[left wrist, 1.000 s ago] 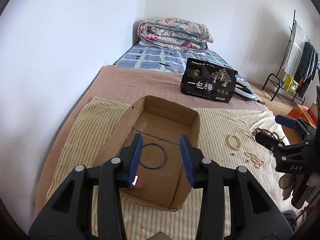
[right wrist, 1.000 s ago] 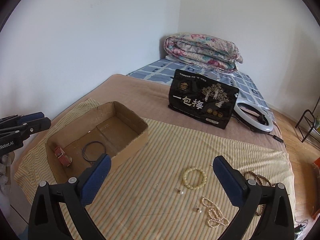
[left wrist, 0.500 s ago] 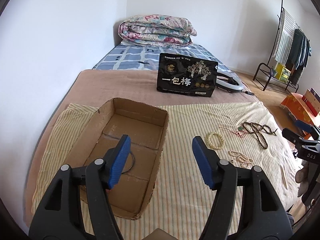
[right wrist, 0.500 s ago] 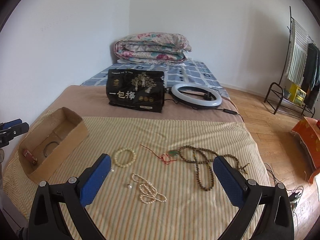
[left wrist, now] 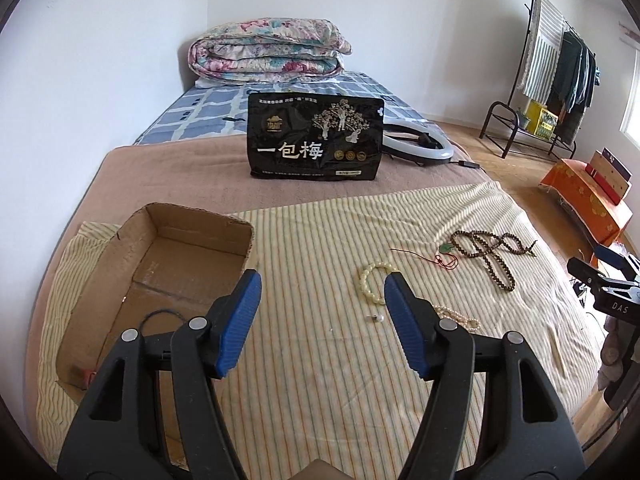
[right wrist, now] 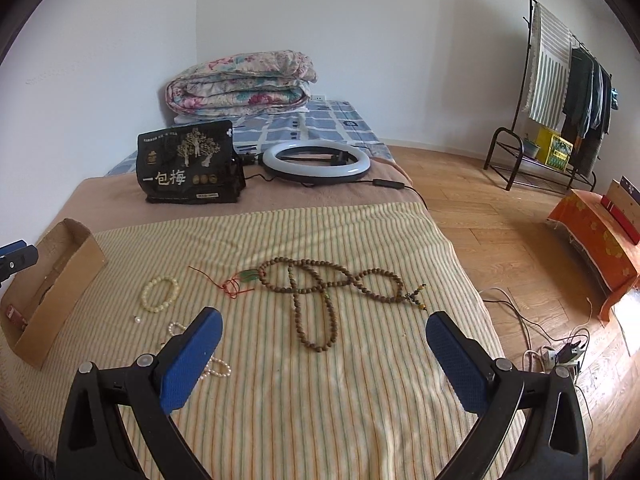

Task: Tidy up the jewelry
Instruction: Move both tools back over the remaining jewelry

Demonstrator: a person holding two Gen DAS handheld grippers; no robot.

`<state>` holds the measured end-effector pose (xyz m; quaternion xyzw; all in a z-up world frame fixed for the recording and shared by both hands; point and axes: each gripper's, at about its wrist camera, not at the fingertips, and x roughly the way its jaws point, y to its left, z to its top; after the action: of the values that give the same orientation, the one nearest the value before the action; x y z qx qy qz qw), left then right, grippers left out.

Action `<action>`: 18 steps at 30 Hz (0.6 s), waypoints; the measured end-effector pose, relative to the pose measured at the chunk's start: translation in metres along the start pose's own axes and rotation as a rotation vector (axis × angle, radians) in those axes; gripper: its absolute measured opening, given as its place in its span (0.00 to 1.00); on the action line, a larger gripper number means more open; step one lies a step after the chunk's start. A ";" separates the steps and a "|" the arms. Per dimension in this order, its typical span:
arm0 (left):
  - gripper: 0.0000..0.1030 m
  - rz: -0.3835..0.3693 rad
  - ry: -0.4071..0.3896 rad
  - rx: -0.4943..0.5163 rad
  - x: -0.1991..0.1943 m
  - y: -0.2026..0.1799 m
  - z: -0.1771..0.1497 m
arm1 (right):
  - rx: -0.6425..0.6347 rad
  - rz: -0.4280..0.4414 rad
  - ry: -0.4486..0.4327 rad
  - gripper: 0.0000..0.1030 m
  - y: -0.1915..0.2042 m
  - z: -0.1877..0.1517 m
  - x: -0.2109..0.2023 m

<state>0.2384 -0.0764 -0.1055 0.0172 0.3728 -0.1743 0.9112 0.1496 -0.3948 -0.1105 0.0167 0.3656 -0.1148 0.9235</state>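
Both sets of fingers stand apart with nothing between them. The left gripper (left wrist: pixel 322 322) hangs over the striped blanket (left wrist: pixel 320 240); just ahead of its right finger lie a small pearl earring (left wrist: pixel 377 317), the pale bead bracelet (left wrist: pixel 374 282) and a pearl strand (left wrist: pixel 460 318). Off its left finger sits the cardboard box (left wrist: pixel 192 216), a thin black ring (left wrist: pixel 160 316) and a red piece already inside. The right gripper (right wrist: pixel 320 356) spreads wide, with the long brown bead necklace (right wrist: pixel 320 292) just beyond its tips and the jade pendant on red cord (right wrist: pixel 244 278) further left. It looks like the reach for the next piece: each gripper needs to drop onto a piece and pinch it, then carry it to the box.
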 end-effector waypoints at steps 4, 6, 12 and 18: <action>0.64 -0.012 0.029 0.005 0.019 -0.011 0.000 | -0.013 -0.012 0.024 1.00 -0.006 -0.005 0.014; 0.64 -0.019 0.041 0.011 0.029 -0.016 -0.001 | -0.015 -0.010 0.035 1.00 -0.009 -0.007 0.021; 0.61 -0.040 0.085 0.024 0.063 -0.029 -0.003 | 0.010 0.023 0.073 1.00 -0.019 -0.009 0.050; 0.56 -0.056 0.136 0.011 0.096 -0.034 -0.003 | 0.002 0.052 0.118 1.00 -0.016 -0.006 0.088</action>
<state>0.2886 -0.1376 -0.1704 0.0238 0.4333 -0.2003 0.8784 0.2041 -0.4269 -0.1742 0.0338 0.4190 -0.0897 0.9029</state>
